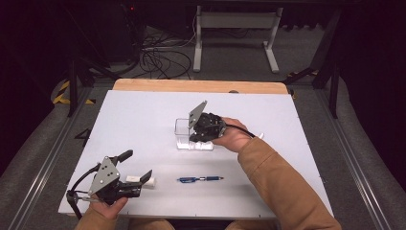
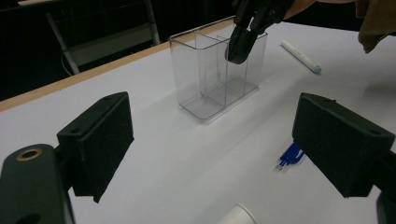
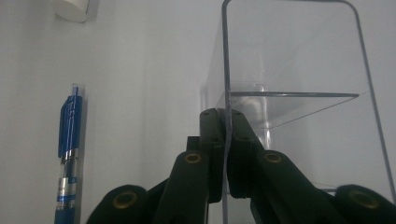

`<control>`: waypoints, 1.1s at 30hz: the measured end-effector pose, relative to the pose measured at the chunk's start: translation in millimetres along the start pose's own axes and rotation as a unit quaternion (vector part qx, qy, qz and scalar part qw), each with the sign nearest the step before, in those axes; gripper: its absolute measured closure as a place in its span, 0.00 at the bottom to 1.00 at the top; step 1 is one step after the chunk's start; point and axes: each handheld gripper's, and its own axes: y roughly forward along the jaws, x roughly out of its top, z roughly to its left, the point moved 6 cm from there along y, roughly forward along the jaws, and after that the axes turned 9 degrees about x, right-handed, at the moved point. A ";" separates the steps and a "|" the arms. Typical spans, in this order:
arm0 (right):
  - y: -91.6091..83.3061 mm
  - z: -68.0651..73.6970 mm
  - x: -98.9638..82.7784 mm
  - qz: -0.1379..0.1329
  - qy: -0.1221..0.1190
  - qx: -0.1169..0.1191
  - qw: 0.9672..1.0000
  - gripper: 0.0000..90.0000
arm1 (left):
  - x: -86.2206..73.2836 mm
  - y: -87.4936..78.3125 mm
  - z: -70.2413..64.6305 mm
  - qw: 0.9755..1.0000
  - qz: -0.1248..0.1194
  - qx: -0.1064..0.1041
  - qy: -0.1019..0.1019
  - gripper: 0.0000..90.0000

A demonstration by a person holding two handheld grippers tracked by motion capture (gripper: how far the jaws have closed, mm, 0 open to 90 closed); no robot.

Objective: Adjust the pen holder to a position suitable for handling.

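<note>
A clear plastic box (image 1: 183, 130) with inner dividers stands on the white table (image 1: 143, 115) near its middle. My right gripper (image 1: 198, 136) comes down at its right side and is shut on one thin clear wall (image 3: 225, 70), which runs straight up from between the jaws of the right gripper (image 3: 225, 122). The left gripper view shows the box (image 2: 205, 79) with that right gripper (image 2: 240, 46) dipping into it from above. My left gripper (image 1: 139, 164) rests near the table's front left, open, with nothing between its pads (image 2: 100, 140).
A blue pen (image 1: 201, 179) lies near the front edge, also seen as the pen (image 3: 69, 135) beside the box. A white capped tube (image 1: 144, 180) lies by the left gripper. Another white marker (image 2: 301, 56) lies behind the right hand. The table's wooden far edge (image 1: 201, 86) borders a floor with cables.
</note>
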 end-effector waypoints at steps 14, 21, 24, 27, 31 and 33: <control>2.5 -1.0 -1.5 0.004 0.007 0.001 1.000 0.95 | -0.3 0.4 -0.4 1.000 0.002 -0.002 0.000 0.15; 4.3 -1.9 0.8 -0.001 0.013 -0.004 1.000 0.95 | -0.1 0.6 -0.6 1.000 0.002 -0.003 0.006 0.15; 4.0 -1.8 -0.1 -0.004 0.013 -0.005 1.000 0.95 | 0.2 0.4 0.2 1.000 0.000 -0.001 0.009 0.15; 3.8 -1.4 -0.8 -0.005 0.010 -0.005 1.000 0.93 | -0.4 0.2 0.1 1.000 0.003 -0.003 0.008 0.15; -4.5 -0.9 0.4 -0.028 0.024 -0.012 0.999 0.74 | 0.0 0.4 0.1 1.000 0.001 -0.002 0.006 0.15; -17.8 2.5 0.4 -0.061 0.034 -0.023 0.997 0.65 | -0.1 0.4 -0.6 1.000 0.003 -0.003 0.005 0.15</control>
